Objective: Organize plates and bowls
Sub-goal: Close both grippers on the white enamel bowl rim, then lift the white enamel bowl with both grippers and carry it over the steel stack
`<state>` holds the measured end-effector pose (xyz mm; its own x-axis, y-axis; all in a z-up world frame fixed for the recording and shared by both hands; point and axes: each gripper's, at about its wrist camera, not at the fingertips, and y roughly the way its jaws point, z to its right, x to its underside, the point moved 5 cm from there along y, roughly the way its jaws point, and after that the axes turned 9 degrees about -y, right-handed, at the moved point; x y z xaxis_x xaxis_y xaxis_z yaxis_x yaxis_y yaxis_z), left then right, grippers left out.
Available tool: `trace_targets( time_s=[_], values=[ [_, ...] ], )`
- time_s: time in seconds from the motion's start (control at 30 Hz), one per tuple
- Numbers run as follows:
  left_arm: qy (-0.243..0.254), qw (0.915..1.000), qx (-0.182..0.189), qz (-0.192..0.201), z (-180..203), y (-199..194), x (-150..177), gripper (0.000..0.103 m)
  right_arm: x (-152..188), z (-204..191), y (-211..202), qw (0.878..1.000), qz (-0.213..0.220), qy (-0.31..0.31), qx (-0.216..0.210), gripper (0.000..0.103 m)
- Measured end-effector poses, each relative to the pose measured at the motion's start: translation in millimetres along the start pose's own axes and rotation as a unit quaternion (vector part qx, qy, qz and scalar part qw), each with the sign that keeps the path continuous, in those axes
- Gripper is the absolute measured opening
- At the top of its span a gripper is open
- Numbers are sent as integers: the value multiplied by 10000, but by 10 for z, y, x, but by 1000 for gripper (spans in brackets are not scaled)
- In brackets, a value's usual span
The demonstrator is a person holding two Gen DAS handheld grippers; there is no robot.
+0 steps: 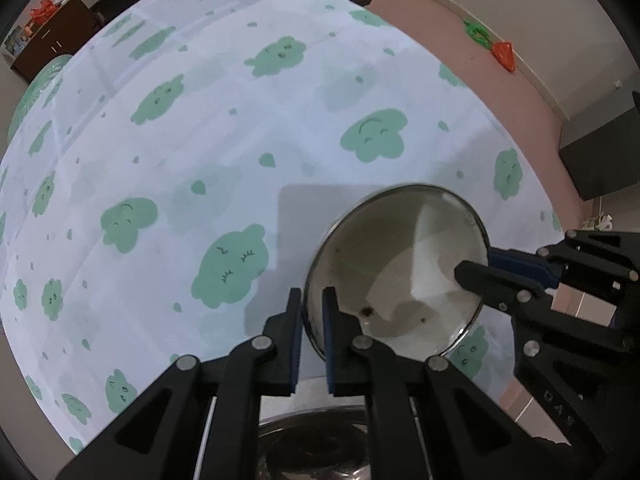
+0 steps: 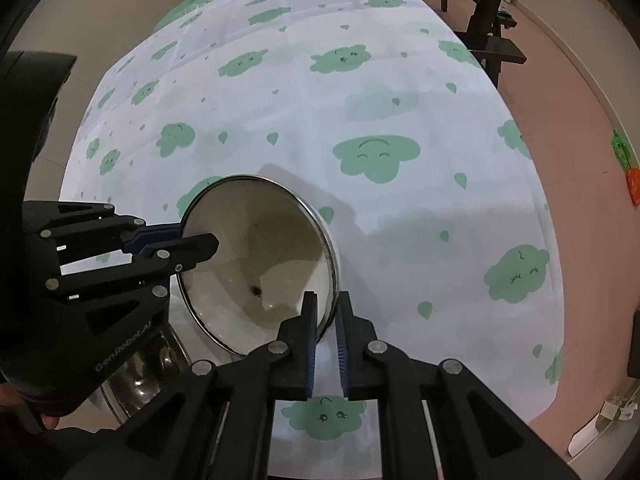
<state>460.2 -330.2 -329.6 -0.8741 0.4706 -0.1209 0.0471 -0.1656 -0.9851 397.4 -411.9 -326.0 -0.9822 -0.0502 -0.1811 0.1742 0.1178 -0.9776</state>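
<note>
Gripping the steel bowl (image 1: 400, 268) by opposite sides of its rim, both claws are clamped on it, so the step in hand looks like a 2-handed lift or carry. Left wrist view: left gripper (image 1: 313, 312) points down with 1 finger outside and 1 inside the rim at the bowl's near-left edge, blue pads pressed on the thin wall; right gripper (image 1: 476, 268) comes in from the right edge and bites the far side of the same rim. Bowl sits tilted over the cloud-print tablecloth (image 1: 200, 140), pale inside with 1 dark speck near the bottom. A second shiny metal vessel (image 1: 316, 448) shows at the bottom edge below the left gripper, probably another bowl, but it is mostly hidden by the fingers. Right wrist view: right gripper (image 2: 326, 312) pinches the near-right rim of the steel bowl (image 2: 256, 264), left gripper (image 2: 200, 242) holds the left rim, and the second shiny metal vessel (image 2: 136, 376) lies low left, just beside the held bowl and under the left gripper. Cannot tell whether the held bowl touches the cloth or hangs clear. Next move, as a guess: keep both grips firm and level, bring the bowl over the other vessel and nest it inside; uneven motion between the 2 hands could twist the rim out of a pad.
</note>
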Motion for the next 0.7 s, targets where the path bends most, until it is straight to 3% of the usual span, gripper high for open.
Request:
trace_targets(
  time_s=[0.7],
  values=[
    [-173,9990,-120,389,-143,-418,33,6,-149,-208,-417,9992,311,-244,-7,10]
  ],
)
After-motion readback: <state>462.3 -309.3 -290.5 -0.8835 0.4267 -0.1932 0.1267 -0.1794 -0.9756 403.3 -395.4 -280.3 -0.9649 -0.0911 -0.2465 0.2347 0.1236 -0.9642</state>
